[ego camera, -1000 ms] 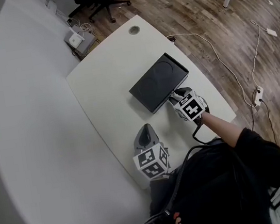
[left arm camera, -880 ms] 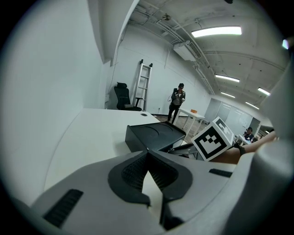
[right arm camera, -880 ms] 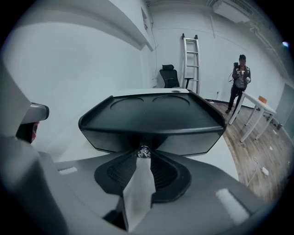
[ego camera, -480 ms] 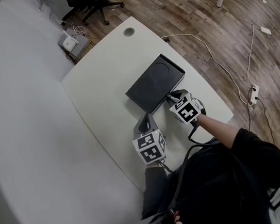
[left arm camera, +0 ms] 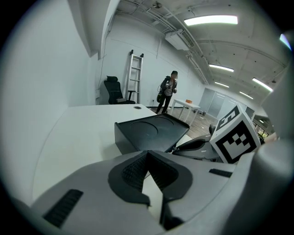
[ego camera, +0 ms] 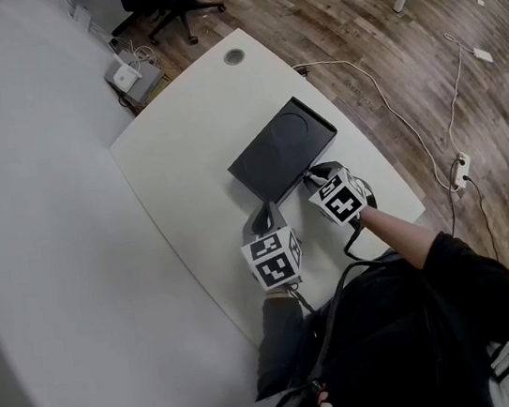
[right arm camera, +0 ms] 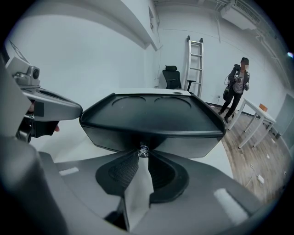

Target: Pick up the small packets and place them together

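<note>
The left gripper [ego camera: 264, 211] points down at the white table [ego camera: 180, 152]. Its fingers [left arm camera: 133, 172] are pressed together with nothing between them, just short of the near wall of the black tray [ego camera: 280, 151]. Further right, the right gripper [ego camera: 309, 178] sits right at that same wall. Its fingers [right arm camera: 120, 173] have just been closing and pinch a tiny shiny packet [right arm camera: 144, 150], too small to show any print. Each gripper's cube [ego camera: 339, 196] bears black-and-white square markers.

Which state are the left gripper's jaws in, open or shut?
Shut: the left gripper shows jaw tips touching, nothing between them.
</note>
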Demonstrator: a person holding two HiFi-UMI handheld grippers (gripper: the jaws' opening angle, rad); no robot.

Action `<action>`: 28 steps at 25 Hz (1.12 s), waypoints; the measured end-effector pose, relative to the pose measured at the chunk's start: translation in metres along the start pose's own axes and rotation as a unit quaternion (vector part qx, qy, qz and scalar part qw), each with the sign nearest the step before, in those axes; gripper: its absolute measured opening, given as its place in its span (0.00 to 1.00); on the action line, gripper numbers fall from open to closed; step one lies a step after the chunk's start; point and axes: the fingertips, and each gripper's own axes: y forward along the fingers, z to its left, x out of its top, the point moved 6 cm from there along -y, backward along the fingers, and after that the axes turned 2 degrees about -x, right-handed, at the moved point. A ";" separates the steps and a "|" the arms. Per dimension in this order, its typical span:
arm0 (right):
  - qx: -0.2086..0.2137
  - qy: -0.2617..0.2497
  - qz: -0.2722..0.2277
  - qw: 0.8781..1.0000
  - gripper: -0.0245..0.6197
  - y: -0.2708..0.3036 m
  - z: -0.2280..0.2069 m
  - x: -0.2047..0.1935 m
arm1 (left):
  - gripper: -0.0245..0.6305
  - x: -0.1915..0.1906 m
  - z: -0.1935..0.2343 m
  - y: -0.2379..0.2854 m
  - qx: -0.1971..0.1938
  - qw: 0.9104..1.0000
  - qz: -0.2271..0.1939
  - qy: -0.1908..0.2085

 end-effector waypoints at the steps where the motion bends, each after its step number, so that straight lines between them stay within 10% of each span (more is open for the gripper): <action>1: 0.000 0.001 0.001 1.000 0.14 0.000 0.000 0.000 | 0.04 0.000 0.001 0.000 -0.002 1.000 -0.001 -0.006; 28: 0.022 -0.006 0.026 0.999 0.14 -0.041 0.004 -0.049 | 0.04 0.004 0.002 -0.001 -0.013 1.000 0.022 -0.019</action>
